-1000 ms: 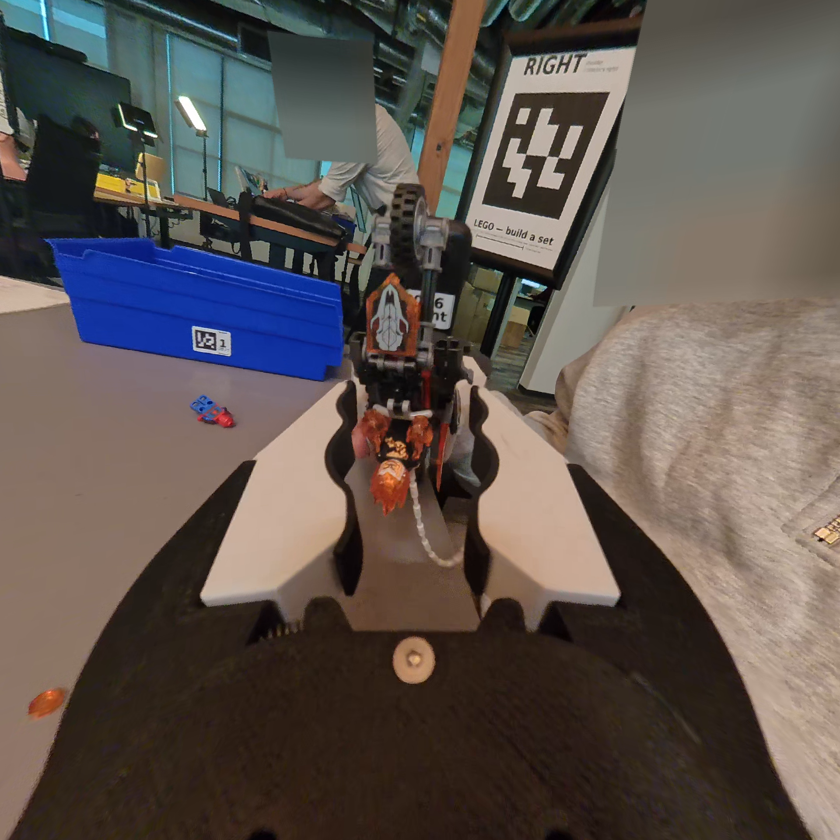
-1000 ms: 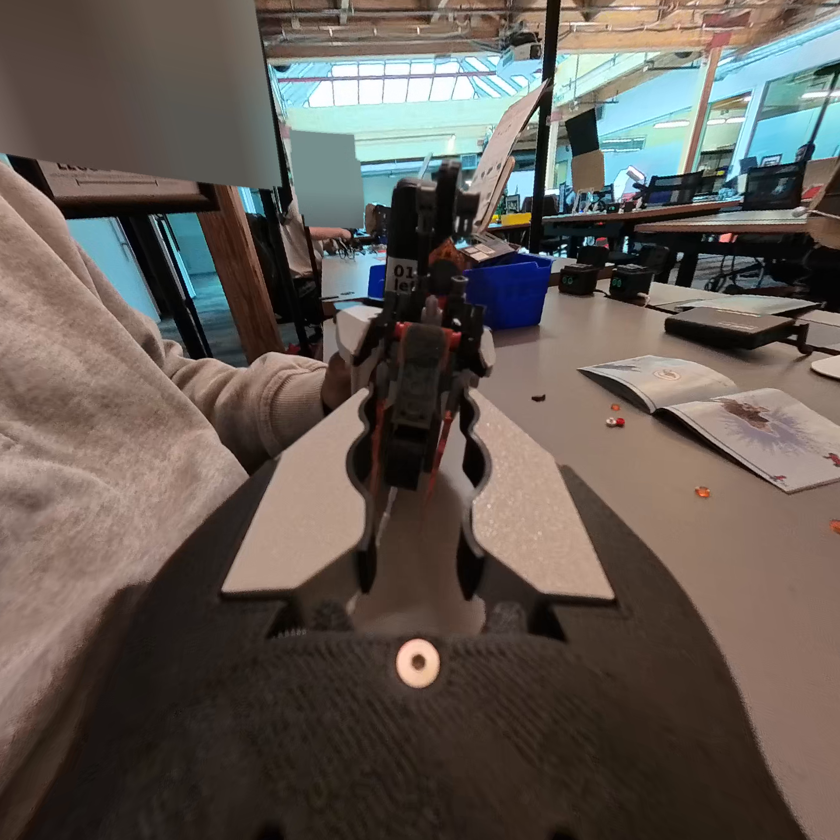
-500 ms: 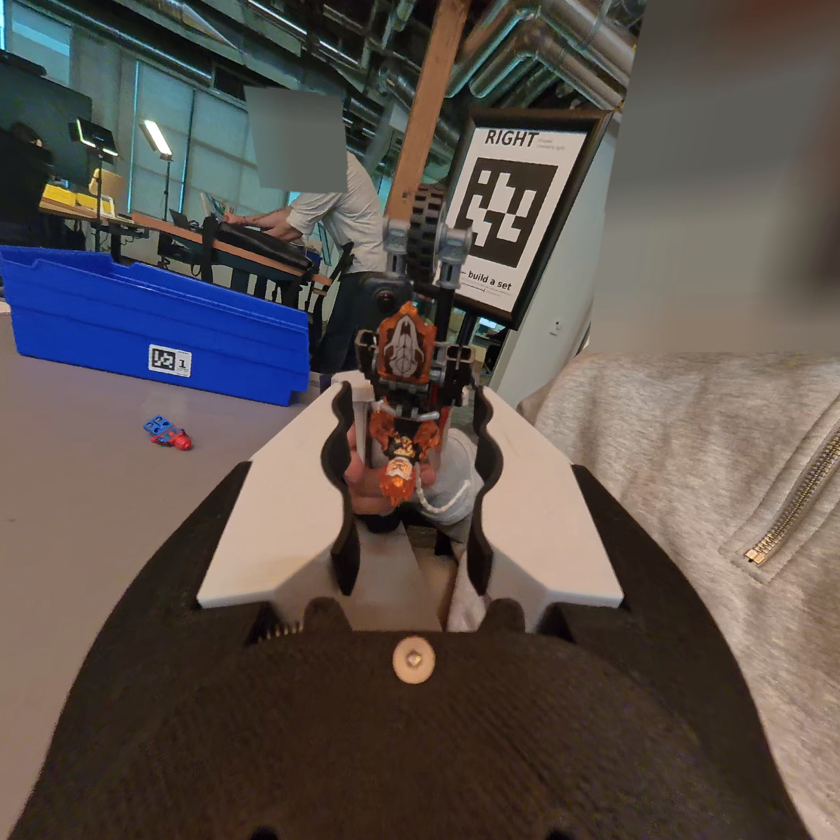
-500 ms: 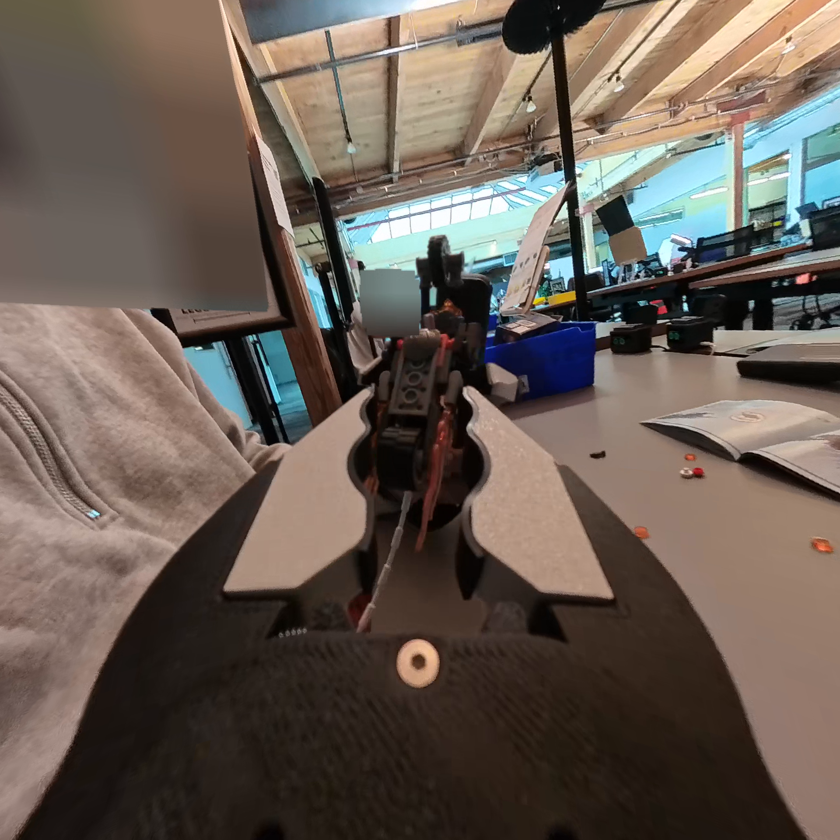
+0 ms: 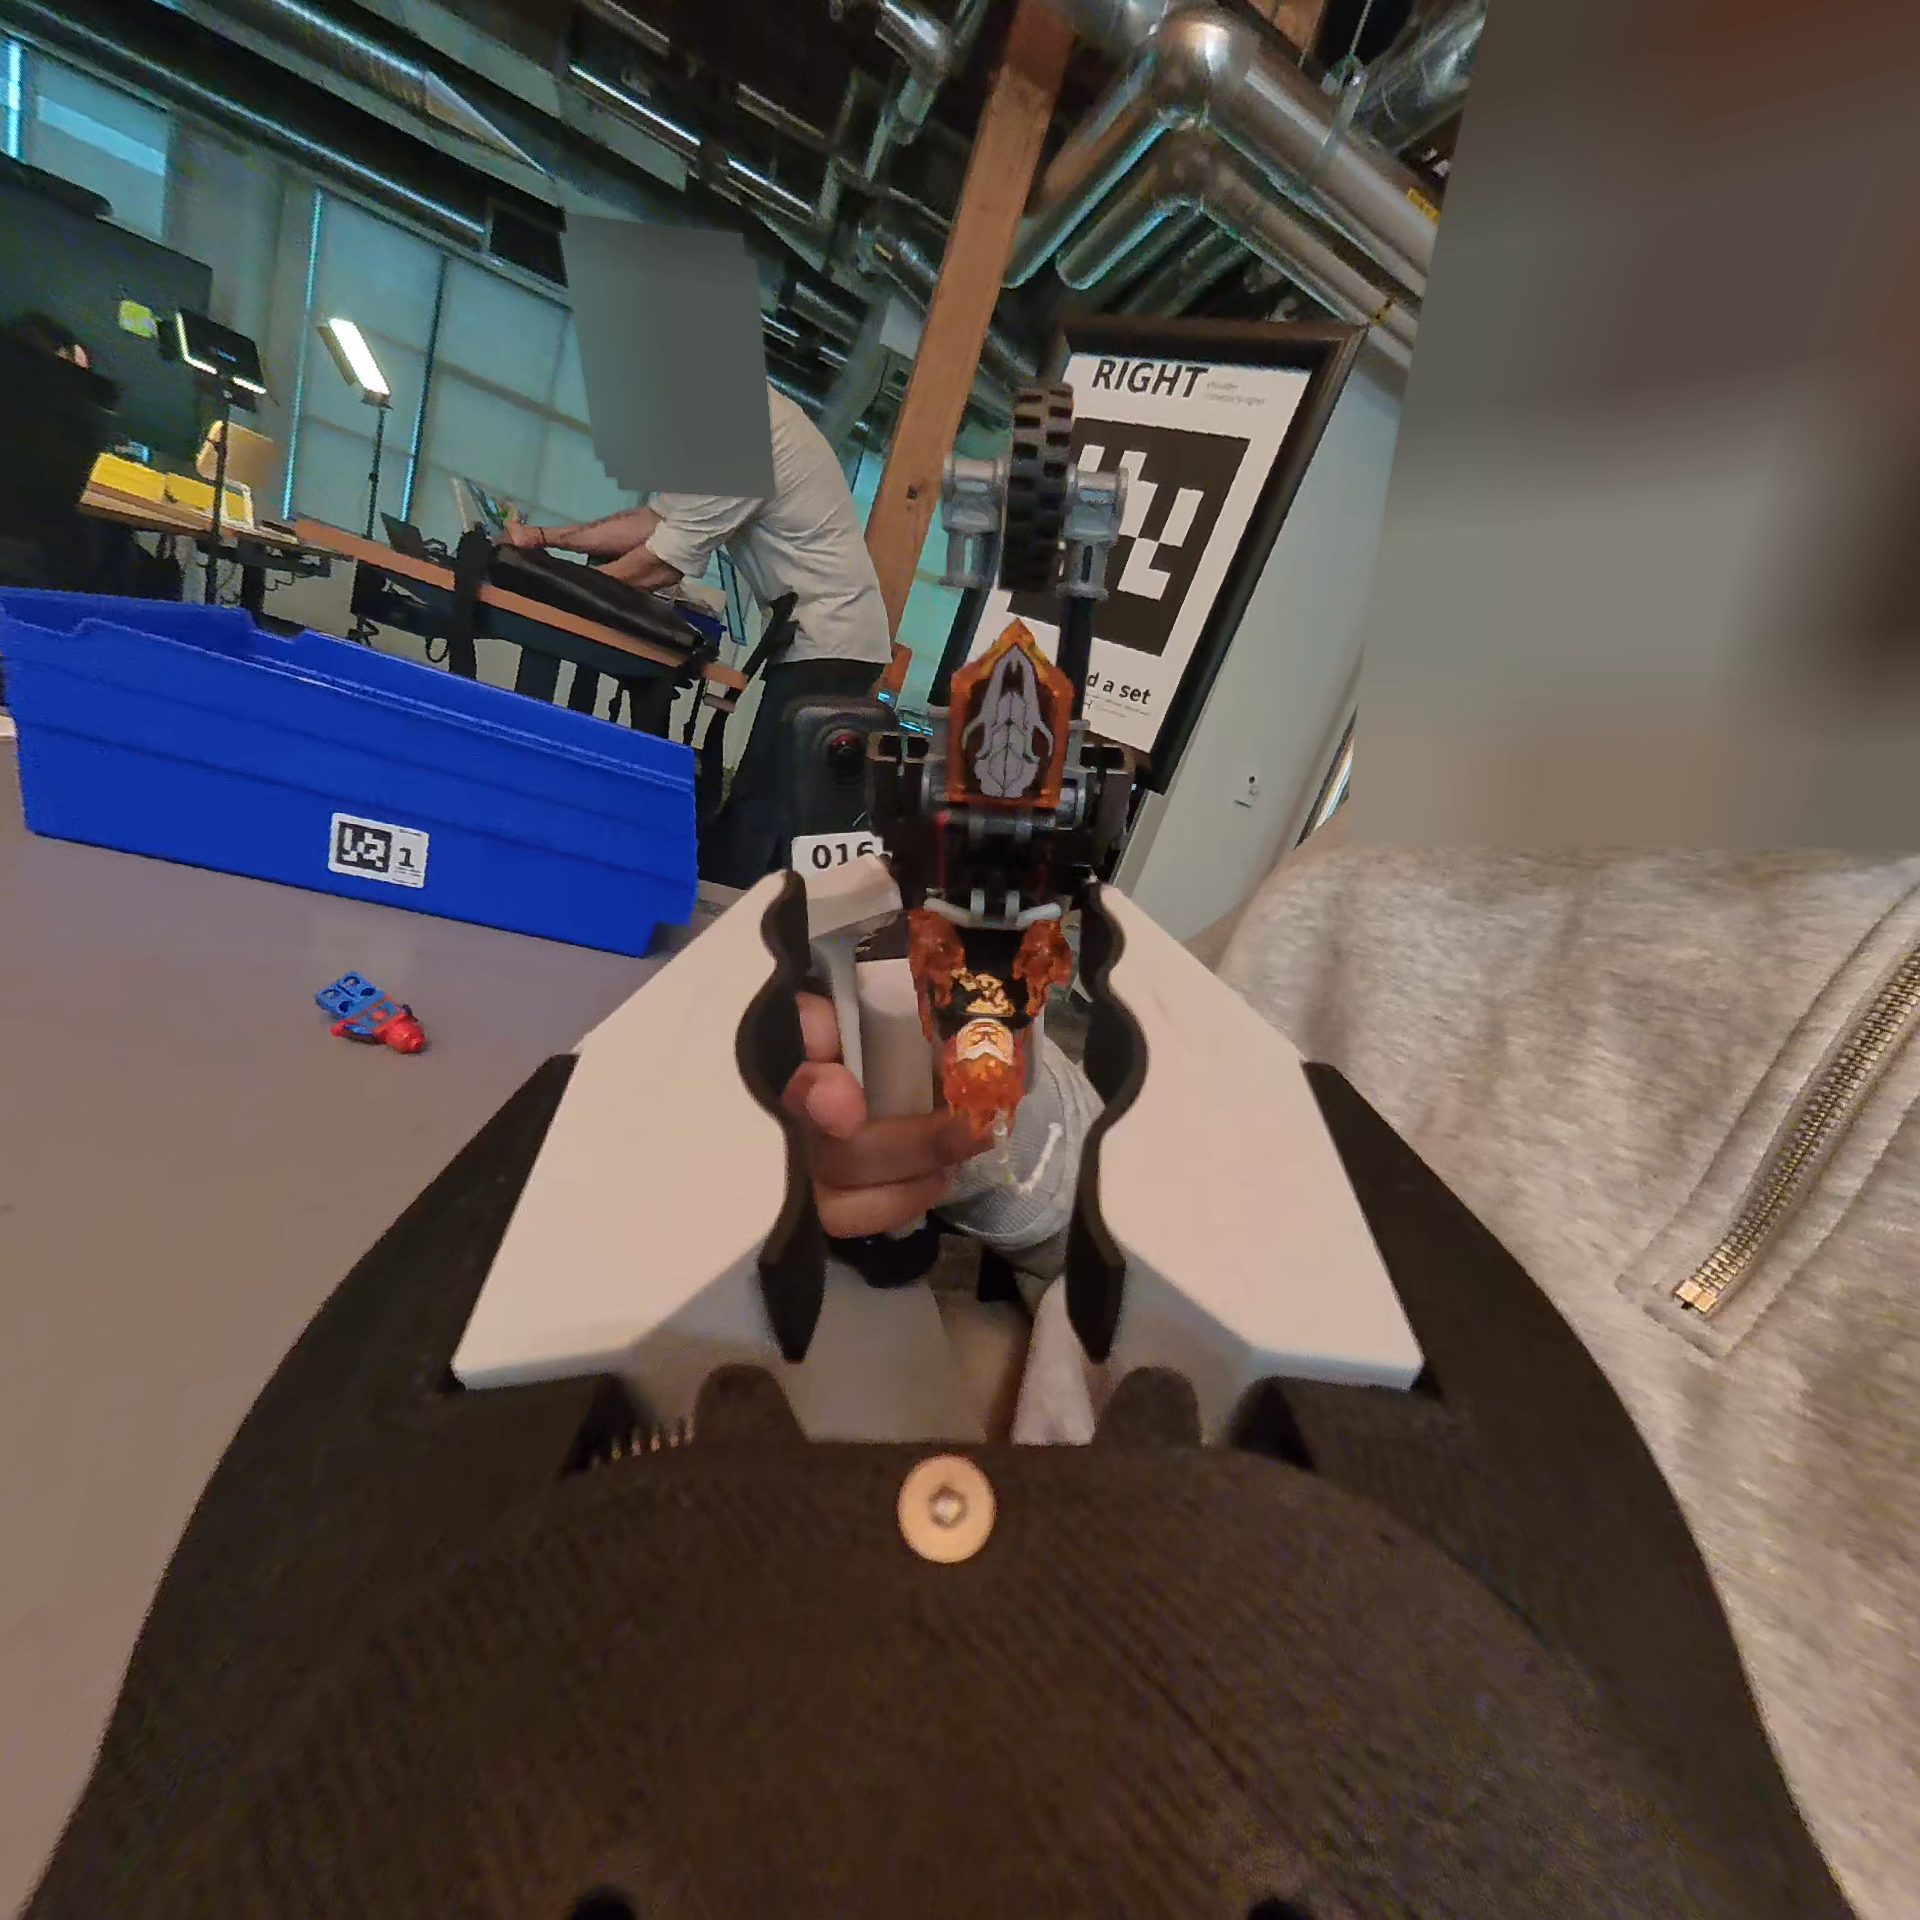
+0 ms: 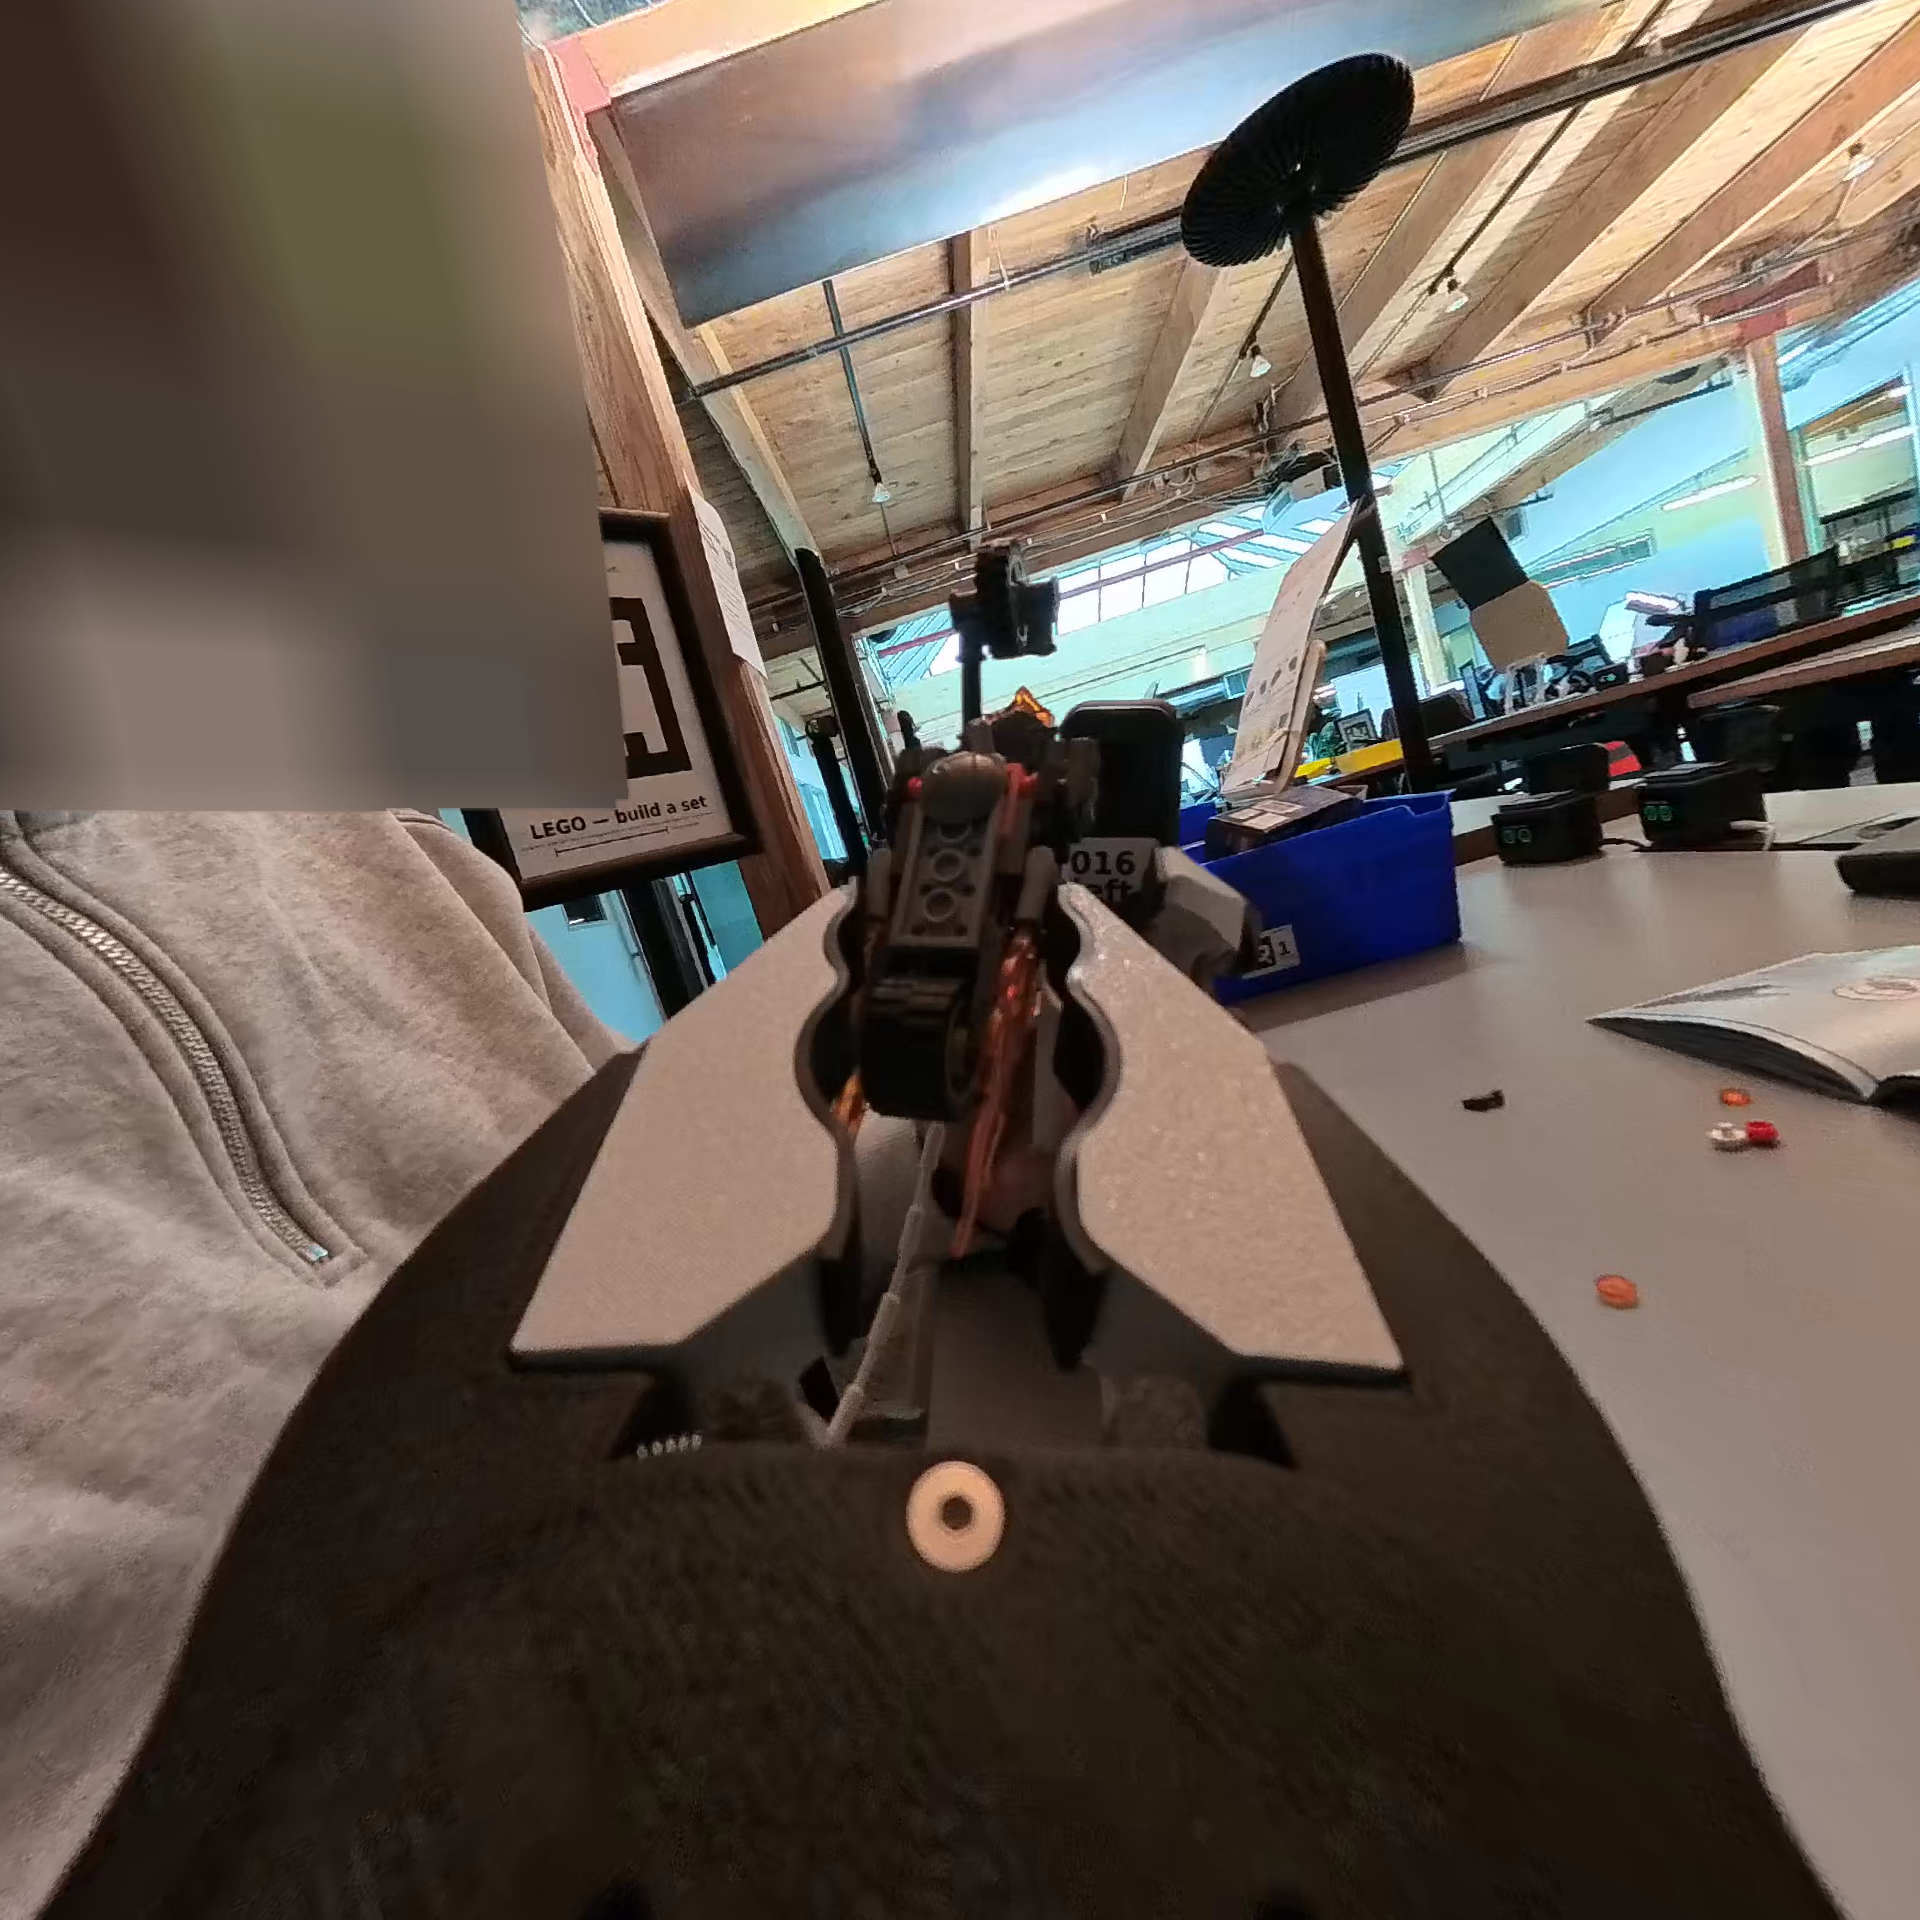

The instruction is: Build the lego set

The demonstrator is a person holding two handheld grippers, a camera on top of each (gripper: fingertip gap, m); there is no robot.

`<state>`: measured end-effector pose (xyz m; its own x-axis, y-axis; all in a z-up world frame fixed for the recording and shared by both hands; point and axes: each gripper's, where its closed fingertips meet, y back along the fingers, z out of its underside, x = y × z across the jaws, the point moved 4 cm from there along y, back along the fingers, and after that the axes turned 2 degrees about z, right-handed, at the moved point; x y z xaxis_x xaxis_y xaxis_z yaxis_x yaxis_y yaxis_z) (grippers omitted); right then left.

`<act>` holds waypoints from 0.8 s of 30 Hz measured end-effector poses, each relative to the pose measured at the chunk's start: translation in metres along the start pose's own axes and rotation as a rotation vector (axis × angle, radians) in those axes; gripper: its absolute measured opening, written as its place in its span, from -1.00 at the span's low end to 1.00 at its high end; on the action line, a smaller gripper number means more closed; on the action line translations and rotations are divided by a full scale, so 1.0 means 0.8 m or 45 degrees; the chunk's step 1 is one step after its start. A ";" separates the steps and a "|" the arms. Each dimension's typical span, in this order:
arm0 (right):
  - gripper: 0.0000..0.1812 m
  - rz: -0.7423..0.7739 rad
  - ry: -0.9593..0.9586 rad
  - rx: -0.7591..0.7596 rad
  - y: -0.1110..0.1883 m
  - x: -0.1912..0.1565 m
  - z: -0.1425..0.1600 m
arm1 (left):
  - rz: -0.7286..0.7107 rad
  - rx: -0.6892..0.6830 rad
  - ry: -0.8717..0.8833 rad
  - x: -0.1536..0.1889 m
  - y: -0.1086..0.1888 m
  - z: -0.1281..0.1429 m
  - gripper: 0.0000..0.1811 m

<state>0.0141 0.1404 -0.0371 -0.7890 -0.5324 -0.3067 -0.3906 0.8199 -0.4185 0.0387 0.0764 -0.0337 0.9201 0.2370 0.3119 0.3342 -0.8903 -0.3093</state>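
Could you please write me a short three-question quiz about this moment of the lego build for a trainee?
1. True or false: the black and orange lego motorbike model rests on the grey table.
2. Which gripper holds it: A left, B right, C both?
3. Fill in: the small blue and red lego piece lies in front of the blue plastic ___.

Key: 1 false, it is held in the air. 2 C. 3 bin.

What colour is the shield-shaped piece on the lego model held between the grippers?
Translucent orange with a pale grey skull-like print; the shield piece shows best in the left wrist view.
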 end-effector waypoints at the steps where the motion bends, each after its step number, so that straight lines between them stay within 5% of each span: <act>1: -0.65 -0.001 -0.003 0.002 0.000 0.000 0.000 | -0.004 0.008 -0.001 0.000 0.001 -0.001 -0.46; 24: -0.65 0.084 0.075 0.021 0.006 0.008 -0.006 | -0.072 0.094 0.002 -0.009 0.010 -0.012 -0.44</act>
<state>0.0050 0.1423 -0.0367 -0.8395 -0.4635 -0.2836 -0.3292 0.8491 -0.4132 0.0330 0.0642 -0.0299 0.8990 0.2854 0.3321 0.3997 -0.8446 -0.3562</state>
